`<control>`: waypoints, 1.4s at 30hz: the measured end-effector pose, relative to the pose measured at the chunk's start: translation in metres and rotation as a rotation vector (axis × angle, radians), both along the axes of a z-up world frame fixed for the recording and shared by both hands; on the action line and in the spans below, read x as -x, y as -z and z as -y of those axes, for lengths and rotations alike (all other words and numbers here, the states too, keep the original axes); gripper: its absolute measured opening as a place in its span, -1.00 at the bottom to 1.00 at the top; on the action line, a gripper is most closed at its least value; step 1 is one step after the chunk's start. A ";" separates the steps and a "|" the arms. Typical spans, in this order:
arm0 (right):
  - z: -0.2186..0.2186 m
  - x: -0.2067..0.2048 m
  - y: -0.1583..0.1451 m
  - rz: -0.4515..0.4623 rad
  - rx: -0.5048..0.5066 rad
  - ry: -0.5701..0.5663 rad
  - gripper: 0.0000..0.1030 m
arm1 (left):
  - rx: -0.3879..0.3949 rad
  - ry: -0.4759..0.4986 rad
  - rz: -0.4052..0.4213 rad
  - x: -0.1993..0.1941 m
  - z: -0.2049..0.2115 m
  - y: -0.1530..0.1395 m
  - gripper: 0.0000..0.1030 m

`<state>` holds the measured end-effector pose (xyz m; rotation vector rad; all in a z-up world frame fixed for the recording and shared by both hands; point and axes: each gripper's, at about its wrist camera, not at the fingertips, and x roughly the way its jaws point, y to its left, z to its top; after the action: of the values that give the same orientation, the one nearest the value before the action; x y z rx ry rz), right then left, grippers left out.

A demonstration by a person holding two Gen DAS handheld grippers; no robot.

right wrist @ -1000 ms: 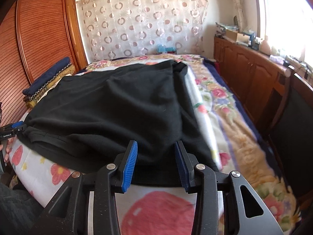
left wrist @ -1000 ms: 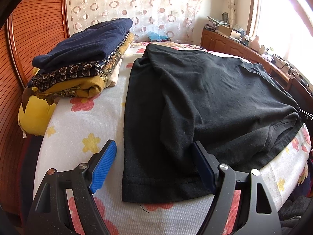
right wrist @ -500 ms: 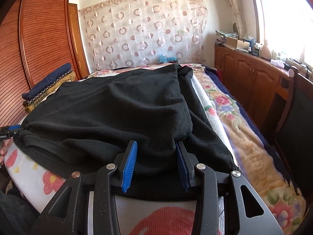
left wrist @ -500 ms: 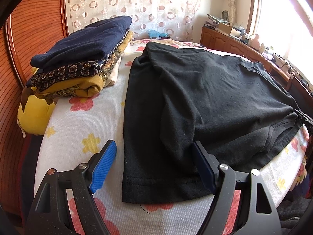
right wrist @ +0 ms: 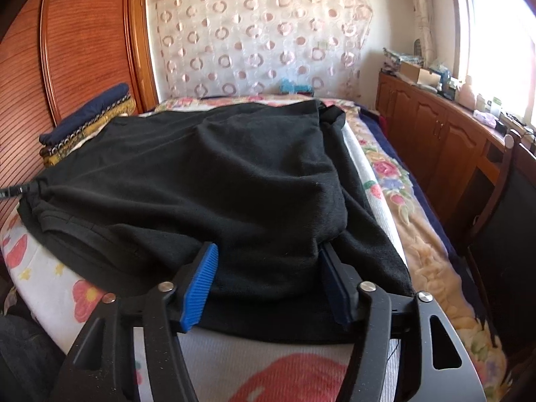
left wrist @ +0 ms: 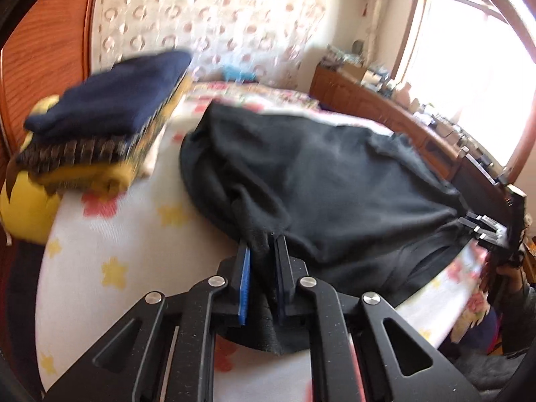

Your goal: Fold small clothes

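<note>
Left wrist alone shows left claw [left wrist: 262, 251] closing on black garment [left wrist: 335, 181].

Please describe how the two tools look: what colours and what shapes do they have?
Both the left tool and the right tool are matte black plastic with triangular cut-outs and round silver rivets at the joints. Each finger carries a flat blue ribbed pad. No cables or sleeves are visible.

Sunlit window [right wrist: 495, 33], wooden cabinets [right wrist: 432, 134]
</note>
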<state>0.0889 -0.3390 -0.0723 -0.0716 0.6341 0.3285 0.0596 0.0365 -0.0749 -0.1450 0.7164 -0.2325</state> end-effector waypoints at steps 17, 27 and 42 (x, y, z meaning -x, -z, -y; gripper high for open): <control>0.018 0.019 -0.037 0.033 -0.039 -0.001 0.34 | 0.016 0.321 0.188 -0.061 0.145 -0.107 -0.78; 0.019 0.033 -0.053 0.086 -0.045 -0.012 0.34 | 0.022 0.450 0.136 -0.061 0.190 -0.112 -0.15; -0.048 -0.016 -0.048 0.023 -0.004 -0.187 0.34 | -0.041 0.266 0.077 -0.048 0.128 -0.049 0.54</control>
<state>0.1051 -0.2910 -0.0240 -0.1315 0.6050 0.5083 0.1081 -0.0920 -0.0259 -0.0005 0.6621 -0.4742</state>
